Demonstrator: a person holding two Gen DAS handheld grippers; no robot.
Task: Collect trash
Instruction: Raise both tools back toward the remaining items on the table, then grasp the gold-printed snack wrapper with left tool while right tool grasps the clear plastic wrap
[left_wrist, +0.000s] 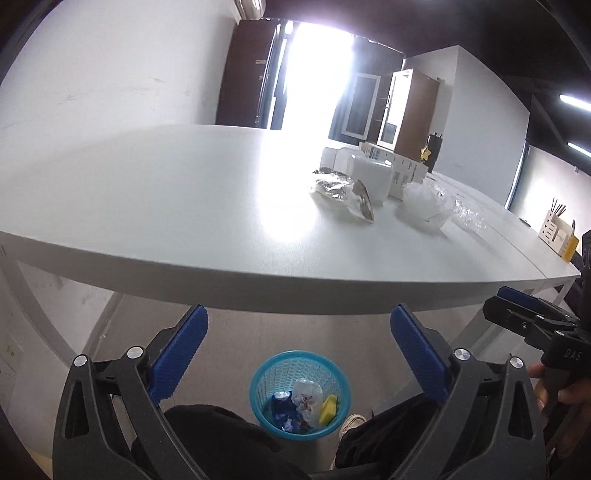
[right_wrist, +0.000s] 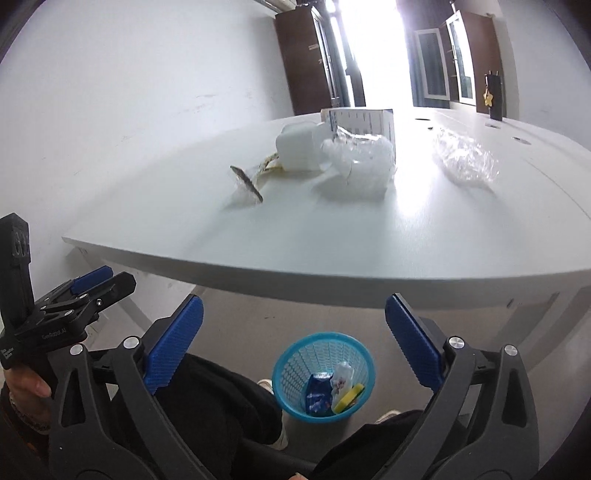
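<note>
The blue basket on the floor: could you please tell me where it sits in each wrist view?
Left wrist: the blue basket sits bottom centre, below the table edge, between the claw's blue pads.
Right wrist: the blue basket sits bottom centre, slightly right.
Shared landmark: the yellow item inside it.

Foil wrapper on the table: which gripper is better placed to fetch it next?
Left, probably. The foil wrapper is the leftmost trash; both the left gripper and right gripper are open and empty.
</note>
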